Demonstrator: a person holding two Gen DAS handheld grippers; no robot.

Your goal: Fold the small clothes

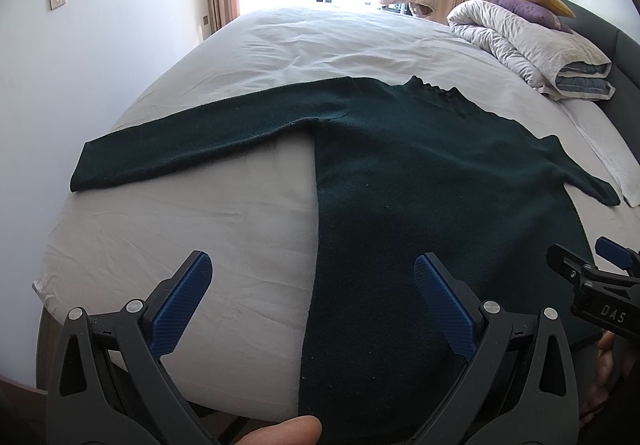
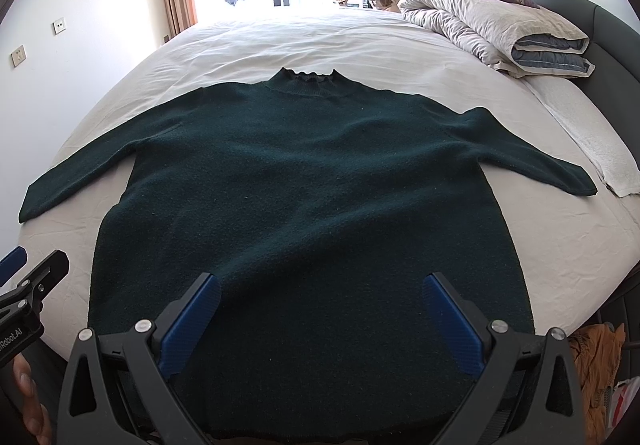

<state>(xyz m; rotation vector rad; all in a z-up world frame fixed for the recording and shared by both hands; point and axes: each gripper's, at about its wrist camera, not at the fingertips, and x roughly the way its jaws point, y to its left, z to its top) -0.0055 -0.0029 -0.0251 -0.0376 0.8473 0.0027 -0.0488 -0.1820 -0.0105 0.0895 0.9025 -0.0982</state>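
Dark green sweater lies flat on bed. Both tools, left tool & right tool, gape empty above hem. Best: pinch one sleeve cuff first, fold inward w/o dragging body.

The bed carries a creased white sheet, and the dark green sweater lies flat on it, front up, both sleeves spread wide, collar pointing at the window. Beyond the sweater's right sleeve, a rolled grey duvet sits on the bed, and a white towel lies just beside that cuff.
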